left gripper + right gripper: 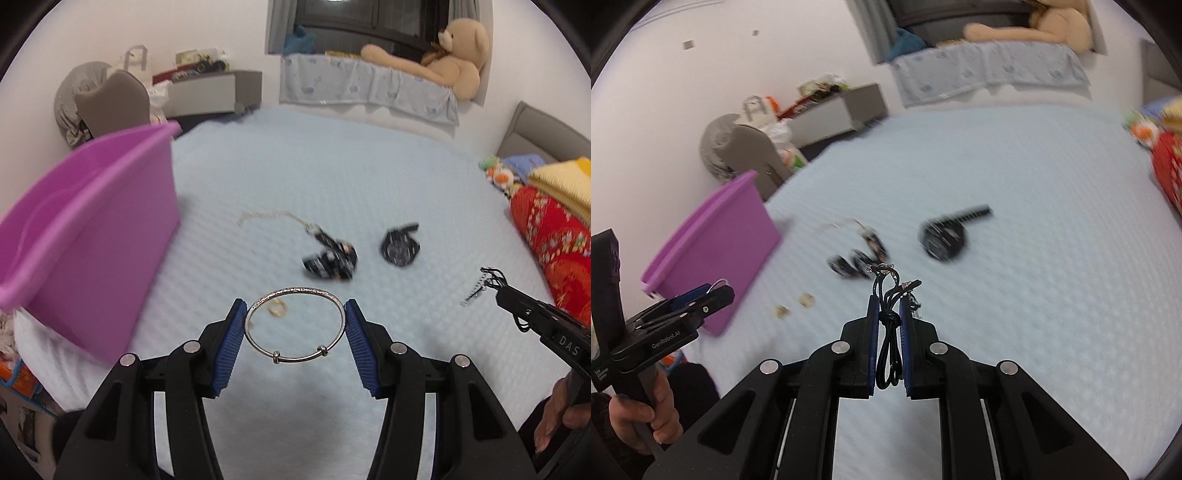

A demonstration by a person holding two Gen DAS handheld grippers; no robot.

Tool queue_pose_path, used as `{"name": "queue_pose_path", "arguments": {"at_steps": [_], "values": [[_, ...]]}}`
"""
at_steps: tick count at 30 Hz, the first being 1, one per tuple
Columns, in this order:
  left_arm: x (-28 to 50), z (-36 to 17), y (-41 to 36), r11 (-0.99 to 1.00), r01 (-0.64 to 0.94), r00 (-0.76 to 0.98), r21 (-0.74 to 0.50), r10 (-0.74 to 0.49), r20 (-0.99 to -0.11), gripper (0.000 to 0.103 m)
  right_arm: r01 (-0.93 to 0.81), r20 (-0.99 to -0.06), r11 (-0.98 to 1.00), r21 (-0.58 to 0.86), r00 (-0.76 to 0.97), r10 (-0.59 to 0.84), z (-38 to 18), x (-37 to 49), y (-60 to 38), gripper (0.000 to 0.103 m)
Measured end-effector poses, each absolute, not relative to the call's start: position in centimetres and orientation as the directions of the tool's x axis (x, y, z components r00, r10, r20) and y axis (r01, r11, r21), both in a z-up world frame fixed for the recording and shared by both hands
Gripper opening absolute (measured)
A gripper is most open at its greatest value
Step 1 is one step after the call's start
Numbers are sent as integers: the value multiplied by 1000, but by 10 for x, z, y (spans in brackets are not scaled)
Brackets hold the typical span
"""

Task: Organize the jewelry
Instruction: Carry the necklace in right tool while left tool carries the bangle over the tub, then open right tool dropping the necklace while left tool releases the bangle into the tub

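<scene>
My left gripper (295,314) is shut on a silver bangle (334,299), held above the pale blue bed; it also shows in the right wrist view (716,290). My right gripper (888,299) is shut on a black cord necklace (888,332) with a silver chain end; it shows in the left wrist view (493,284) at the right. On the bed lie a black beaded bracelet (328,258), a black watch (400,249), a thin gold chain (266,216) and small gold rings (277,308). A purple bin (88,236) stands at the left.
The bed (332,166) fills the middle. A red patterned quilt (554,243) with a yellow blanket lies at the right. A teddy bear (454,55) sits on the sill behind. A grey nightstand (214,90) and grey cushion stand at the back left.
</scene>
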State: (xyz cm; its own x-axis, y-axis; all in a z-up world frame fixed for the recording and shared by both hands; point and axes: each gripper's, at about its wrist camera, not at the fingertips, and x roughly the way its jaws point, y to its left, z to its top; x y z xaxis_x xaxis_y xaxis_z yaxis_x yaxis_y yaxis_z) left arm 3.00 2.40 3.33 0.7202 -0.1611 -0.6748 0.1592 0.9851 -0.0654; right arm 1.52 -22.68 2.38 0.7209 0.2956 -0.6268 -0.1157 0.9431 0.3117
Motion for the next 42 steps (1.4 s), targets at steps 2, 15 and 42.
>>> {"name": "queue_pose_path", "arguments": {"at_steps": [2, 15, 42], "values": [[33, 50, 39, 987, 149, 738, -62, -152, -657, 52, -160, -599, 937, 311, 732, 324, 44, 24, -211, 11], [63, 122, 148, 999, 18, 809, -35, -35, -586, 52, -419, -464, 849, 322, 712, 527, 133, 90, -90, 11], [116, 74, 291, 946, -317, 684, -71, 176, -708, 53, -606, -645, 710, 358, 389, 658, 117, 219, 158, 11]]}}
